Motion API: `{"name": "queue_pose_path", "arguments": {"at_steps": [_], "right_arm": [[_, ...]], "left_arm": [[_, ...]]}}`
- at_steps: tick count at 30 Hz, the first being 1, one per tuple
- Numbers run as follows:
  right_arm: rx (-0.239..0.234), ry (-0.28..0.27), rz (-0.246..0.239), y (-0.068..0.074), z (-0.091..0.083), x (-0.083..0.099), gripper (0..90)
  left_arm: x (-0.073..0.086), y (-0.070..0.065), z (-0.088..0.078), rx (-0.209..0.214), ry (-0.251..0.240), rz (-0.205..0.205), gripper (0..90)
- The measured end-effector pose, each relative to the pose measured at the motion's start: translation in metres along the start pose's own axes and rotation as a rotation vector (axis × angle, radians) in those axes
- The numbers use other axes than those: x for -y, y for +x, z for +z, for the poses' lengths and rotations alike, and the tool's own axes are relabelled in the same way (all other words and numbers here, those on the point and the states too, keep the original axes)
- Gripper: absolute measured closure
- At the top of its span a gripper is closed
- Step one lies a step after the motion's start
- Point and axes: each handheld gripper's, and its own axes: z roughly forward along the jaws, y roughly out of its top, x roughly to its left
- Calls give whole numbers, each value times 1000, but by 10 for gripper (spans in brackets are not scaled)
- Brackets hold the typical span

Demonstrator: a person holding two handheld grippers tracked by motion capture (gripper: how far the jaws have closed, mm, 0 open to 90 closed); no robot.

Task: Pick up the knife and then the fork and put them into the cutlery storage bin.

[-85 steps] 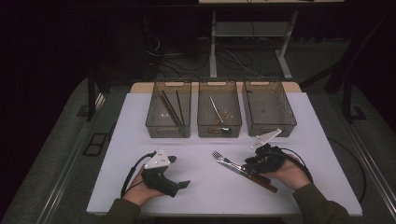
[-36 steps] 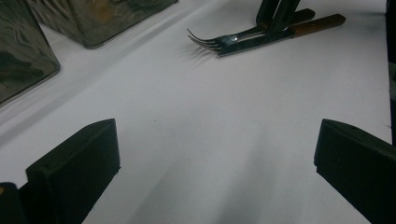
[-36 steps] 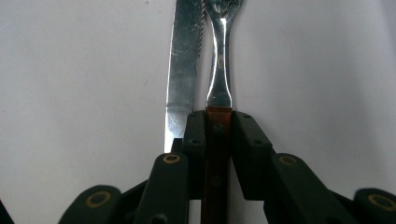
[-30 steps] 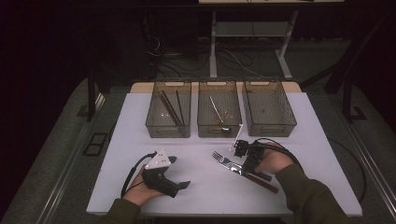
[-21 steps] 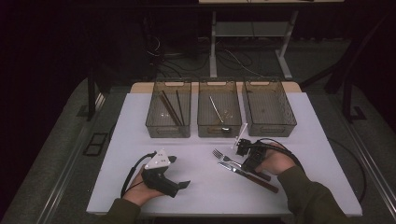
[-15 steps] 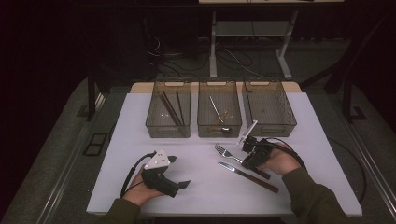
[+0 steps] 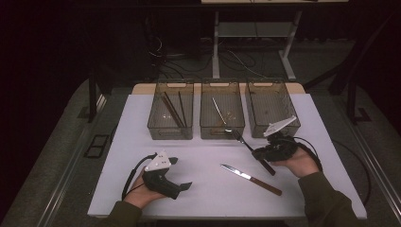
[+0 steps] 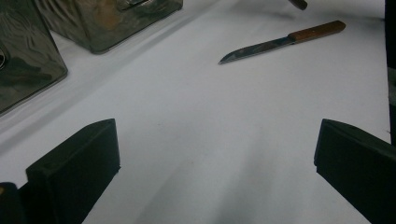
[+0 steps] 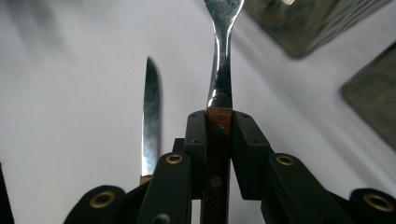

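Note:
My right gripper [image 7: 259, 154] is shut on the wooden handle of a fork [image 7: 241, 138], lifted off the table at right; its tines point toward the middle bin [image 7: 222, 124]. In the right gripper view the pads [image 9: 198, 140] clamp the fork's handle [image 9: 217, 154], and the fork's metal neck [image 9: 222, 70] runs straight ahead. A wooden-handled knife [image 7: 250, 178] lies flat on the white table [image 7: 208, 189], blade to the left; it also shows as a knife [image 8: 280, 43] in the left gripper view and a knife [image 9: 150, 121] in the right one. My left gripper [image 7: 182, 187] rests at front left, jaws wide, nothing between them.
Three clear bins stand in a row at the back: the left bin [image 7: 171, 126] holds chopsticks [image 7: 172, 111], the middle one a spoon-like utensil [image 7: 218, 109], and the right bin [image 7: 272, 120] looks bare. Cables trail from both grippers.
My right gripper has lifted the fork from beside the knife and carried it right and toward the bins. The knife stays where it lay. The left hand has not moved.

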Motion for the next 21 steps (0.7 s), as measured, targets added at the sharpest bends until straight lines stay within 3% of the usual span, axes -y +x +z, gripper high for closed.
{"name": "queue_pose_path", "arguments": {"at_steps": [6, 21], "right_arm": [[4, -140, 45, -8, -20, 3, 770], [40, -346, 132, -22, -43, 14, 769]], "left_arm": [[0, 0, -1, -1, 0, 1, 0], [0, 1, -2, -1, -11, -3, 0]]}}
